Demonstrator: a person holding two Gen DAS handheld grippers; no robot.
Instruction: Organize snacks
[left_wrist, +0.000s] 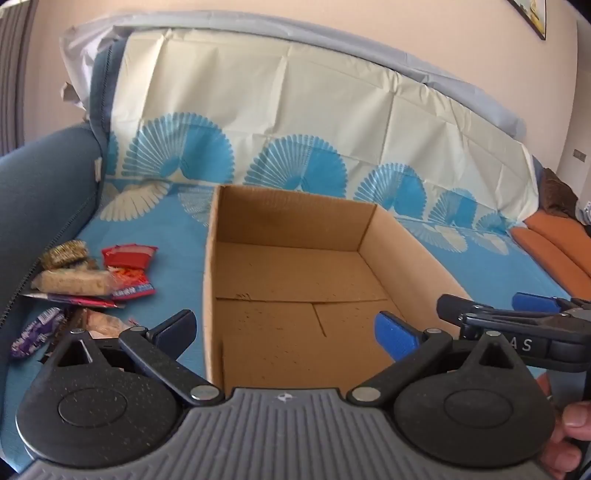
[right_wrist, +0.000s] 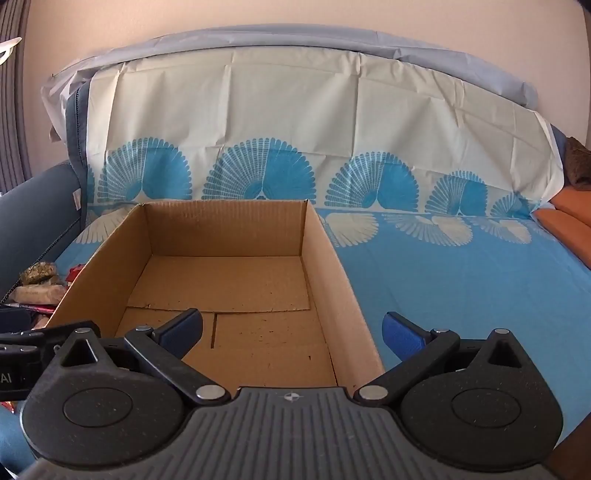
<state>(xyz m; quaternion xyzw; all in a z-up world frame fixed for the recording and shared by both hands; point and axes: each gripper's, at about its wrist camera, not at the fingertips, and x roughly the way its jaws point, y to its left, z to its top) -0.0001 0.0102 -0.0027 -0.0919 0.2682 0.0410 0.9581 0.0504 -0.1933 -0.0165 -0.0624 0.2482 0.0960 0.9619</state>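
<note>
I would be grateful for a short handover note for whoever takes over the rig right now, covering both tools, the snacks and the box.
Left tool: open, holding nothing, above the near end of the cardboard box.
Right tool: open, holding nothing, over the box's near right corner.
Snacks: piled on the blue cloth to the left of the box: a red packet, a pale bar, a purple packet and others.
Done: nothing visible yet; the box is empty.
Left: probably to move every snack into the box.
</note>
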